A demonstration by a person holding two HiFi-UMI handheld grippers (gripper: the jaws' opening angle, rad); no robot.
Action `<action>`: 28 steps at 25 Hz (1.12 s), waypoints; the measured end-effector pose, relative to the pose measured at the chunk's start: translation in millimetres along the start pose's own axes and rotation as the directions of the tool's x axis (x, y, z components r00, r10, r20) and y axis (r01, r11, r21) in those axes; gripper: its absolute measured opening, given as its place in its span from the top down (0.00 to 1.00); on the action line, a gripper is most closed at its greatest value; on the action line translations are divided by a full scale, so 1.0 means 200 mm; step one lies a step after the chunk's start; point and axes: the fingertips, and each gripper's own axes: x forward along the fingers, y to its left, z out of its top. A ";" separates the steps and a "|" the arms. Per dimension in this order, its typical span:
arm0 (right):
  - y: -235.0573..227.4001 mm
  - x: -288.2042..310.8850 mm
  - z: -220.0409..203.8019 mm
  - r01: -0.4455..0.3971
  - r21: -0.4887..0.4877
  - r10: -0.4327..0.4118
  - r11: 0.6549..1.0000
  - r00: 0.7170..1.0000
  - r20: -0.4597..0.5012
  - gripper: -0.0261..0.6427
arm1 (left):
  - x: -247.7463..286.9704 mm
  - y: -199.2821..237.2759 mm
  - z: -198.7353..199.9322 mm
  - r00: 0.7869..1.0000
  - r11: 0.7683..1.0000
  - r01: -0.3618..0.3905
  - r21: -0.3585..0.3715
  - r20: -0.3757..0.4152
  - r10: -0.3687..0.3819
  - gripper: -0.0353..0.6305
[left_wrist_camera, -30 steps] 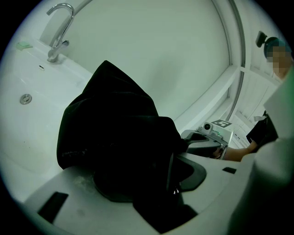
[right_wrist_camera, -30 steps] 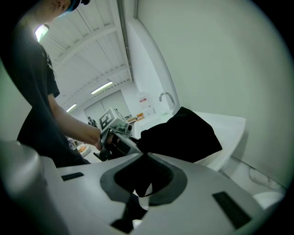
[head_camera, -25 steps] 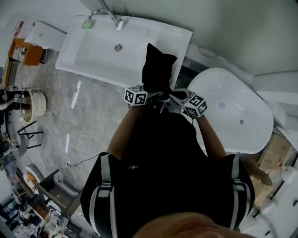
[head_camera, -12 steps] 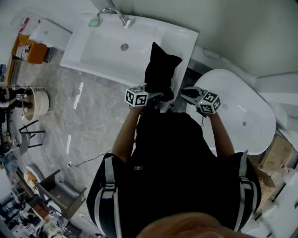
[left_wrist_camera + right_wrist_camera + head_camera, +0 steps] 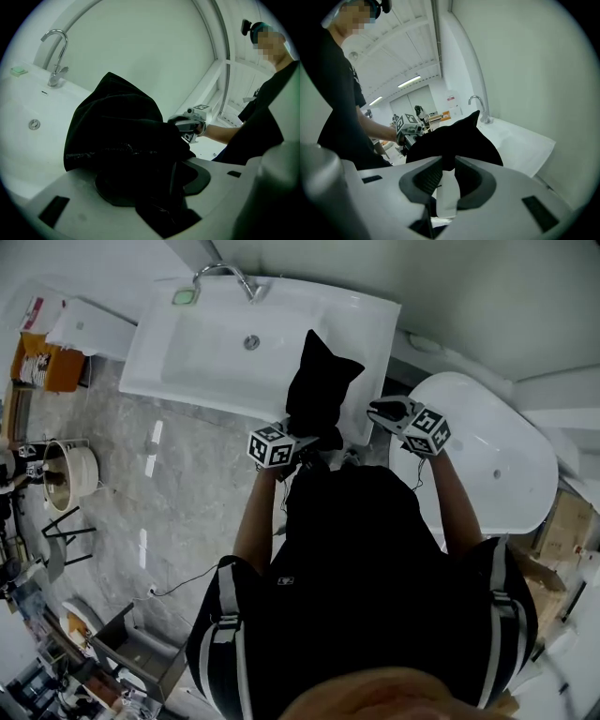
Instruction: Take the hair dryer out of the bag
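A black cloth bag lies on the right end of the white sink, one corner sticking up. My left gripper is shut on the bag's near edge; in the left gripper view the dark cloth fills the space between the jaws. My right gripper hangs to the right of the bag, apart from it. Its jaws have just been opening and stand open with nothing between them. No hair dryer shows; the bag's inside is hidden.
A chrome faucet and a green soap sit at the sink's far left. A white bathtub stands right of the sink. The wall runs close behind both. Grey tiled floor lies to the left.
The right gripper has let go of the bag's edge, opened, and drawn away up and to the right. The left gripper keeps its hold on the bag and has shifted a little.
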 end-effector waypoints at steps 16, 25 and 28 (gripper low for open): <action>-0.09 0.43 0.27 0.137 -0.115 -0.145 0.984 0.987 -0.064 0.68 | -0.31 0.16 -0.09 0.973 0.979 0.201 0.022 -0.120 -0.197 0.62; -0.08 0.59 0.31 0.210 -0.190 -0.231 0.959 0.969 -0.093 0.70 | -0.38 0.25 -0.06 0.942 0.959 0.277 0.055 -0.214 -0.260 0.62; -0.06 0.59 0.31 0.205 -0.166 -0.221 0.965 0.971 -0.087 0.83 | -0.38 0.27 -0.04 0.932 0.953 0.299 0.052 -0.229 -0.280 0.62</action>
